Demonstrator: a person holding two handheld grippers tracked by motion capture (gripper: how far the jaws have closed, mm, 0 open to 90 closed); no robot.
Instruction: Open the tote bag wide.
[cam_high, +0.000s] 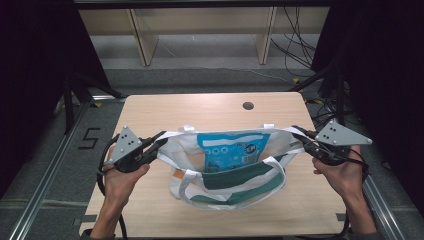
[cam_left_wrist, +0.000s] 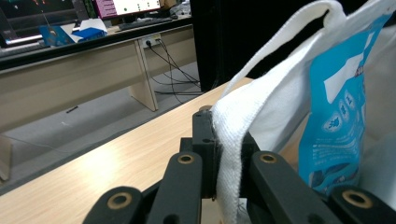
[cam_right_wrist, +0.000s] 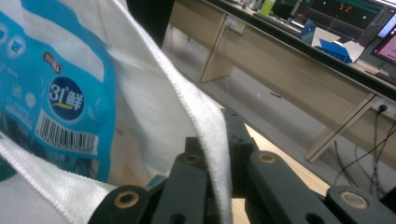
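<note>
A white tote bag (cam_high: 225, 187) with green stripes stands open on the wooden table (cam_high: 200, 107). A blue packet (cam_high: 233, 150) sticks up inside it, also seen as blue packet (cam_left_wrist: 343, 107) and blue packet (cam_right_wrist: 51, 88). My left gripper (cam_high: 159, 145) is shut on the bag's left white strap (cam_left_wrist: 231, 154), pulling it leftward. My right gripper (cam_high: 298, 135) is shut on the right white strap (cam_right_wrist: 212, 140), pulling it rightward. Between them the bag's mouth is stretched wide. A second pair of handles (cam_high: 190, 175) hangs loose on the near side.
A round cable hole (cam_high: 248, 105) sits in the table's far half. Beyond the table are wooden desk legs (cam_high: 142, 42) and loose cables (cam_high: 295, 47) on the floor. Metal rails (cam_high: 50, 170) run along both table sides.
</note>
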